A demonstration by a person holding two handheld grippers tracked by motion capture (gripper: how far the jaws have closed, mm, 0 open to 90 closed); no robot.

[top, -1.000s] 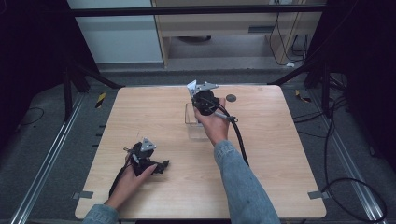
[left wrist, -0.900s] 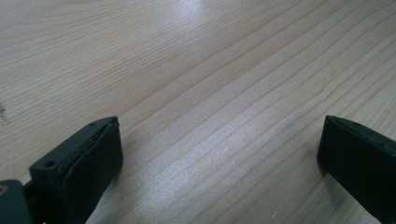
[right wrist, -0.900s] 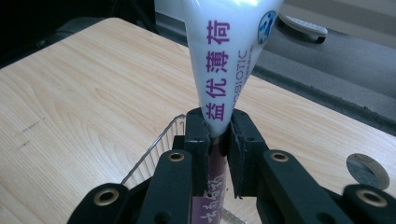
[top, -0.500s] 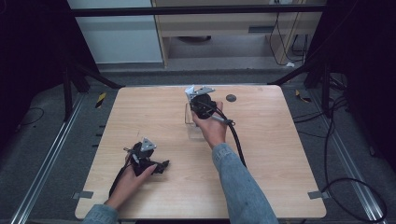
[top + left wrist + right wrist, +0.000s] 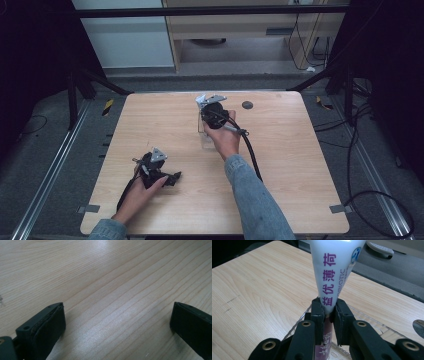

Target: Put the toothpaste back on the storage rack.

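My right gripper (image 5: 329, 306) is shut on a white tube (image 5: 334, 267) with purple lettering, pinched near its narrow lower part, its wide end pointing away. In the high view this gripper (image 5: 209, 104) is at the middle of the table's far half, just above a clear plastic tray (image 5: 205, 140). The clear plastic tray's rim (image 5: 367, 317) lies right under the jaws. My left gripper (image 5: 170, 178) rests on the wooden table (image 5: 300, 165) near the front left, held by a hand. Its jaws stand wide apart (image 5: 117, 317) over bare wood, with nothing between them.
A small dark disc (image 5: 247, 105) lies on the table to the right of the right gripper. A black cable (image 5: 252, 155) trails from that gripper along the forearm. Metal frame legs and floor cables surround the table.
The right hand with the tube has shifted slightly to the left. The left gripper has stayed where it was.
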